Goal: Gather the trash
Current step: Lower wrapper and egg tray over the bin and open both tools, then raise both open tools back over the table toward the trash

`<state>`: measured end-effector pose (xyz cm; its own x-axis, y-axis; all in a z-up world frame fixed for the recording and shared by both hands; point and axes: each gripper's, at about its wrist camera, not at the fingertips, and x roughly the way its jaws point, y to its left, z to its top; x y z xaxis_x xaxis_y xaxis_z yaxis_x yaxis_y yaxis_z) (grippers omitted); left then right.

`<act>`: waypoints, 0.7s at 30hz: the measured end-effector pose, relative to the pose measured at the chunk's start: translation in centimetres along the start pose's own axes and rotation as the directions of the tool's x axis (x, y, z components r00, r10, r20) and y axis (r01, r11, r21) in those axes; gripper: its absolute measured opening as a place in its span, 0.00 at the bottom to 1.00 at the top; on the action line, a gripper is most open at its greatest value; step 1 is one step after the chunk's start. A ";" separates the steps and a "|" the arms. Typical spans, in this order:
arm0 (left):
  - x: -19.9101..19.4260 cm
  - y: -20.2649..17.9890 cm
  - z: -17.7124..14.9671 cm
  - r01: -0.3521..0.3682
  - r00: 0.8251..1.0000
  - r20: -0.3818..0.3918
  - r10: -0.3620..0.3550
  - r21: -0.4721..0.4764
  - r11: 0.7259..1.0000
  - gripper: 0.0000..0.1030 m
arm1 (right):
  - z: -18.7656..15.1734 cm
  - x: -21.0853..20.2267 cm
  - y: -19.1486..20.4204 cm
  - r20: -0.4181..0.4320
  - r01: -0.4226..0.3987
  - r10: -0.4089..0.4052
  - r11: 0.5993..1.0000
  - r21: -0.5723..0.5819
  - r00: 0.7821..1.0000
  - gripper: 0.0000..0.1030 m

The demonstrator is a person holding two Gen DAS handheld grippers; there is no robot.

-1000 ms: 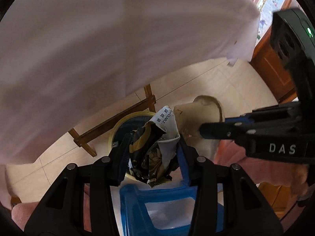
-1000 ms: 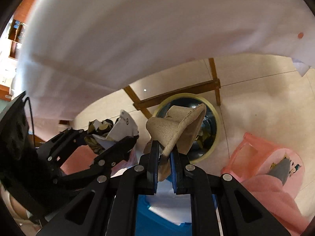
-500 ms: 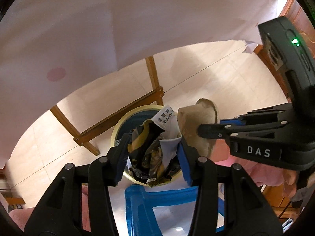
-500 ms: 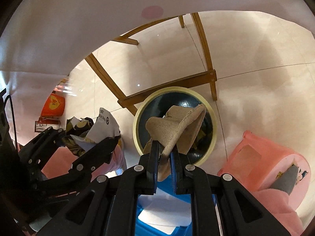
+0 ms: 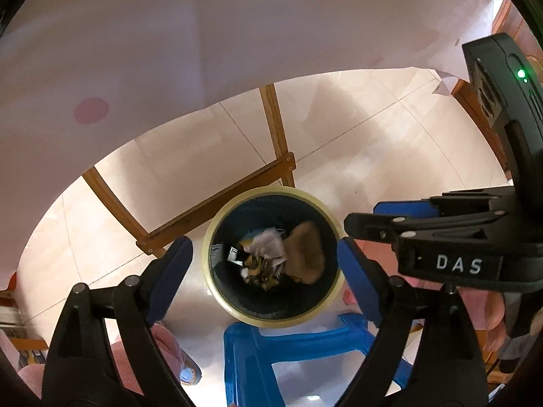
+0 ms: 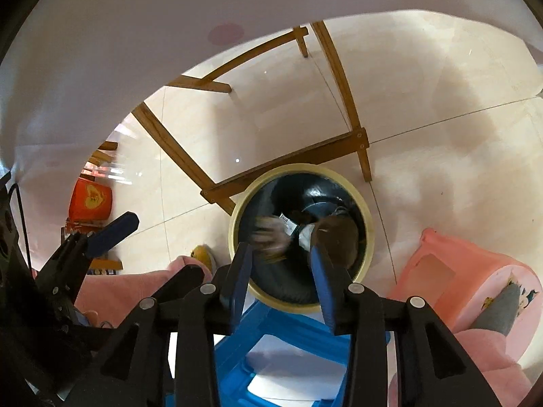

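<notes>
A dark bin with a pale yellow rim (image 5: 217, 291) (image 6: 302, 169) stands on the tiled floor right below both grippers. Inside it lie a crumpled black-and-gold wrapper (image 5: 261, 261) and a brown paper piece (image 5: 305, 254). In the right wrist view the wrapper (image 6: 271, 234) is blurred and the brown piece (image 6: 342, 237) rests against the bin's wall. My left gripper (image 5: 264, 244) hangs above the bin, its jaws opening wide with nothing between them. My right gripper (image 6: 280, 251) is beside it, jaws opening and empty; from the left wrist it shows at the right (image 5: 373, 215).
A blue plastic stool (image 5: 305, 349) stands just in front of the bin, and a pink stool (image 6: 468, 278) to its right. Wooden table legs (image 5: 217, 210) and a hanging white tablecloth (image 5: 203, 34) sit behind the bin. A person's pink trouser leg (image 6: 135, 281) is at the left.
Both grippers sank toward the bin, then opened. The wrapper left the left gripper and the brown paper piece left the right gripper; both dropped into the bin.
</notes>
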<state>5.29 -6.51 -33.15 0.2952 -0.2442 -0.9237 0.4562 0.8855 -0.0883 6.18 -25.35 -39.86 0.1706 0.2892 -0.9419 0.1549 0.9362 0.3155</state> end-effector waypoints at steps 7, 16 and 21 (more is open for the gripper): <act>-0.4 0.4 0.0 -0.010 1.000 0.017 0.010 -0.010 1.000 0.83 | 0.0 -0.6 0.3 0.029 0.029 -0.028 0.999 -0.028 0.999 0.36; -1.8 -0.3 -0.3 0.036 0.999 -0.017 -0.036 0.002 0.999 0.83 | -1.5 -1.5 0.3 0.013 0.084 -0.084 0.996 -0.031 0.996 0.36; -4.6 -1.3 -0.5 0.070 0.998 -0.007 -0.070 0.028 0.997 0.83 | -2.6 -3.1 0.6 -0.035 0.139 -0.138 0.990 0.029 0.990 0.36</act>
<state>2.92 -6.38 -28.95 0.2564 -0.3028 -0.9179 0.4993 0.8546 -0.1425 3.21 -25.17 -37.00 0.1131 0.1638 -0.9800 0.2058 0.9611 0.1844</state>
